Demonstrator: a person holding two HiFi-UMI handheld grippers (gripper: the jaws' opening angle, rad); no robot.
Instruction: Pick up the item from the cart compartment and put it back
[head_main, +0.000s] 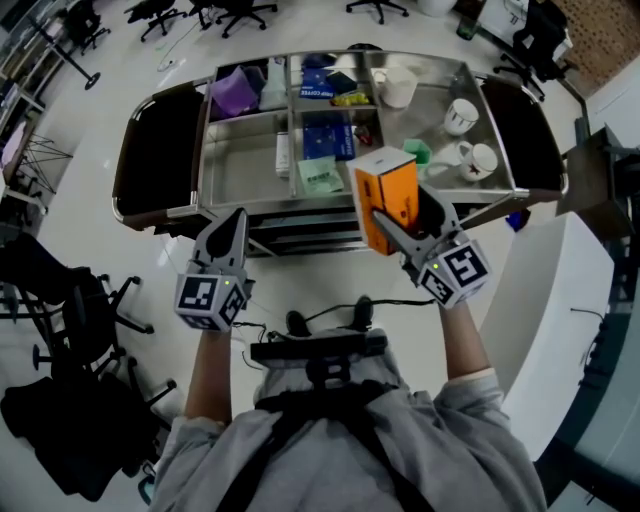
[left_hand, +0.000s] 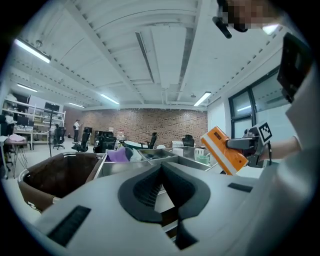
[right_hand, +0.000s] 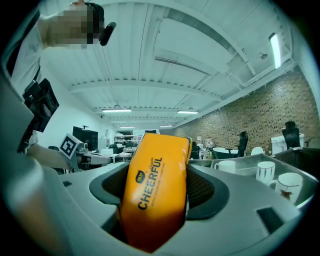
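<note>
An orange box (head_main: 385, 192) with a white band and the word CHEERFUL on it (right_hand: 155, 185) is clamped upright between the jaws of my right gripper (head_main: 402, 222). It hangs in the air just in front of the cart's near edge. The steel cart (head_main: 340, 57) has several compartments. My left gripper (head_main: 234, 224) hovers to the left at the cart's front, jaws together, with nothing in them. In the left gripper view, the orange box (left_hand: 223, 149) shows at the right, tilted, over the cart.
The compartments hold a purple item (head_main: 235, 92), blue boxes (head_main: 325, 135), a green packet (head_main: 320, 178), a white cup (head_main: 398, 88) and two mugs (head_main: 462, 115). Dark bags (head_main: 160, 150) hang at both cart ends. Office chairs (head_main: 80, 310) stand left; a white counter (head_main: 560, 290) runs right.
</note>
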